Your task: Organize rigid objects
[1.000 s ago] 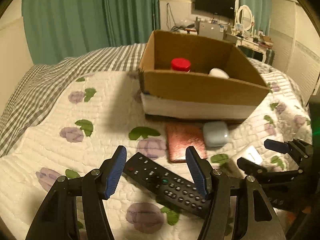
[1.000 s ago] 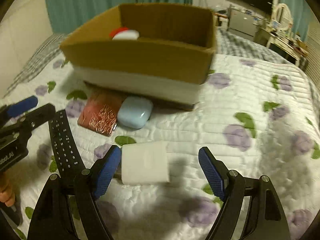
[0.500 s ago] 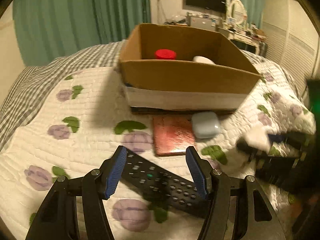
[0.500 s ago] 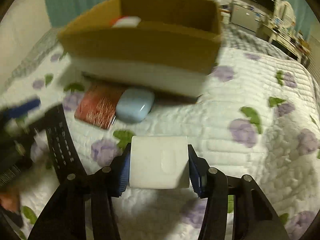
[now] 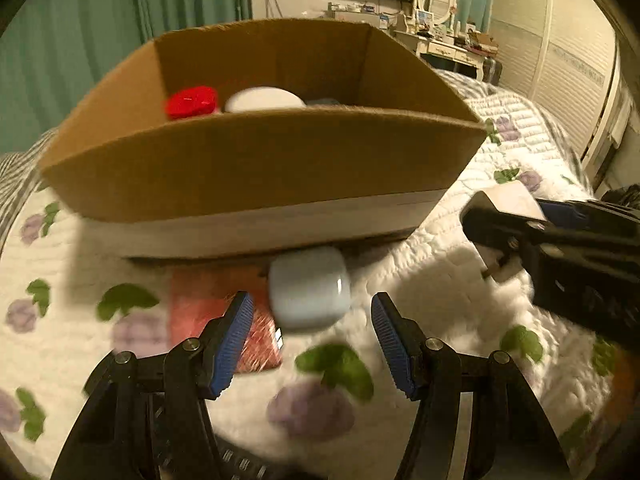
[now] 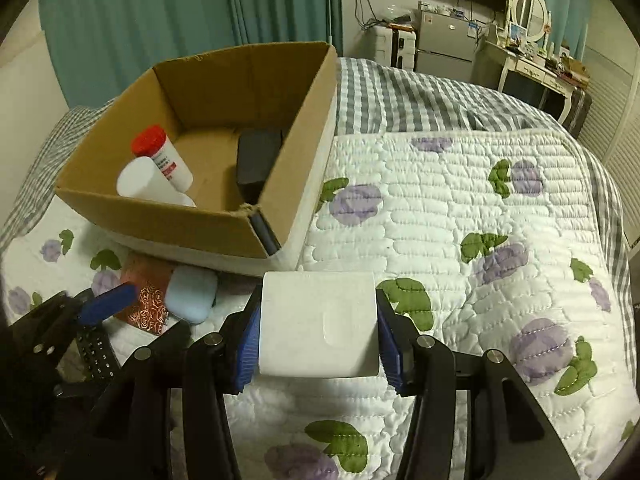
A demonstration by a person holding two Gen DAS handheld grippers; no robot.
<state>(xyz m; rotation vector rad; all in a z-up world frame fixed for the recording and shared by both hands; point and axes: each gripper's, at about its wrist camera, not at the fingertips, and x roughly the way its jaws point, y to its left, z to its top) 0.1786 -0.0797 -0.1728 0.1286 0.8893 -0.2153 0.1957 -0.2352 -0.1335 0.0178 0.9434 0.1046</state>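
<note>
1. Two tools are in our hands over a quilted bed (image 6: 460, 184) printed with purple flowers and green leaves.
2. Our right tool (image 6: 318, 340) is clamped on a white block (image 6: 318, 324), both blue pads pressed flat against its sides; we hold it above the quilt, just beside the near corner of the cardboard box (image 6: 280, 176).
3. From the left camera we see that same block (image 5: 510, 200) gripped off to the right, with what looks like metal prongs beneath it.
4. Our left tool (image 5: 312, 344) has its fingers apart and grips nothing; a pale blue case (image 5: 308, 288) lies on the quilt just ahead of the gap.
5. That case touches a red patterned card (image 5: 208, 304) on its left, and both sit right against the box's front wall.
6. Inside the box we see a red-capped bottle (image 6: 162, 156), a white bottle (image 6: 140, 180) leaning beside it, and a black block (image 6: 256, 160) against the right wall.
7. Part of a black remote (image 6: 96, 354) shows beneath our left tool.
</note>
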